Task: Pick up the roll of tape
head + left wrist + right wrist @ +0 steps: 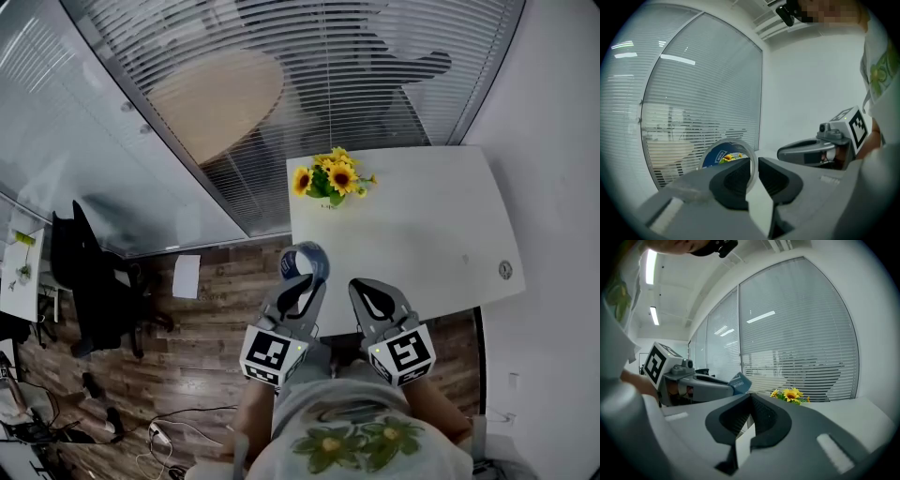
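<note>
Head view: roll of tape sits at the tip of the left gripper, near the bench corner, with the right gripper just beside it. Left gripper view: jaws clamp the roll's wall, the ring standing upright and reaching ahead and left of them. Right gripper view: jaws clenched on nothing; the roll lies to their left.

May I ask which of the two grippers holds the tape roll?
The left gripper: its jaws clamp the tape roll by its rim, while the right gripper is shut and empty.

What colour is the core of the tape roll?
Blue; the tape shows best in the left gripper view.
</note>
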### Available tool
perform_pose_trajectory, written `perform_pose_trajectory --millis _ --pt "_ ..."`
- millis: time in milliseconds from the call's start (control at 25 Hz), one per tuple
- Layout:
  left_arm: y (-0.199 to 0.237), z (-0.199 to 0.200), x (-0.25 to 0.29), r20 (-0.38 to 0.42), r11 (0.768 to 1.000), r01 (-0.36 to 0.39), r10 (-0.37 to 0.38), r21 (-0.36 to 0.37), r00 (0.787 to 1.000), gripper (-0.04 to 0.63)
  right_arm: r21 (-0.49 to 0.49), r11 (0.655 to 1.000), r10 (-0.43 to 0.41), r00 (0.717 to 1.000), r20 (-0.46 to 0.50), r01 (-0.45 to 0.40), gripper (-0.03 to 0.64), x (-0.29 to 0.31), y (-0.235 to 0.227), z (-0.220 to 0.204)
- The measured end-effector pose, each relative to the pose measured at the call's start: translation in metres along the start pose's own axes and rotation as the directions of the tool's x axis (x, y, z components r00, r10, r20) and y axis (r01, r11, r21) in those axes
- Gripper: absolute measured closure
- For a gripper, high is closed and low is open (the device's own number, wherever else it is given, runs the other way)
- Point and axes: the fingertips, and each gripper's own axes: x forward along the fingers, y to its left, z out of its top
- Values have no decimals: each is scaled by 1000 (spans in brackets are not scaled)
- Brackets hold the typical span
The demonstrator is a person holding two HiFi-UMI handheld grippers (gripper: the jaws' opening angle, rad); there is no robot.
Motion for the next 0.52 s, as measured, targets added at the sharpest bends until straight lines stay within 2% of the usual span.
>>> perform_pose_trajectory --millis 520 --pt "-10 5 -13 34 1000 -3 2 4 999 532 -13 1000 -12 1000 2 12 618 -17 10 -2"
